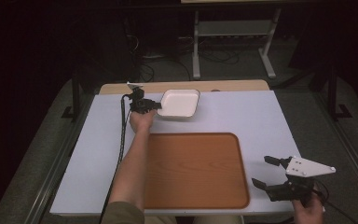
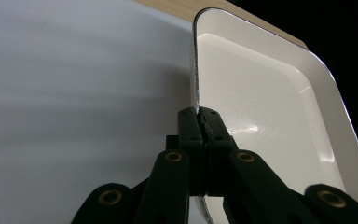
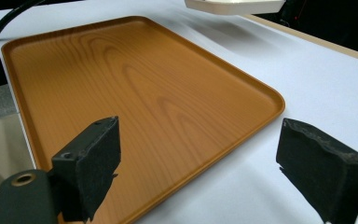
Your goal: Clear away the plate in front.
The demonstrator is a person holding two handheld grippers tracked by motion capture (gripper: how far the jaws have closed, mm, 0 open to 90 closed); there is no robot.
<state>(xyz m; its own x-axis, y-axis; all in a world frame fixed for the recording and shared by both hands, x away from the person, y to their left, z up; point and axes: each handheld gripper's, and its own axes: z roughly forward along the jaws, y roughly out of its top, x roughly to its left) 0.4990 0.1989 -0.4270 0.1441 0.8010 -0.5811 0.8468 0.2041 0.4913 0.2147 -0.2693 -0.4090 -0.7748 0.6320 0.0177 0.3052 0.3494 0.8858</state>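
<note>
The dish (image 1: 179, 103) is white, glossy inside, with a thin dark line along its rim. The tray (image 1: 195, 170) is orange-brown with a wood-grain pattern of long curving streaks. The tabletop (image 1: 256, 121) is plain pale white, with a light wooden strip along its far edge. Both the left claw (image 2: 199, 128) and the right claw (image 1: 265, 171) are black, with brass-coloured rivets; the right one carries a pale grey plate.

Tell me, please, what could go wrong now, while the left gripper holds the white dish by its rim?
1. The left gripper pinches only the thin rim of the white dish, so the dish may slip or tilt out.
2. The dish hangs above the table, as the right gripper view suggests; a drop could chip it.
3. It could strike the wooden tray edge if lowered carelessly.
</note>
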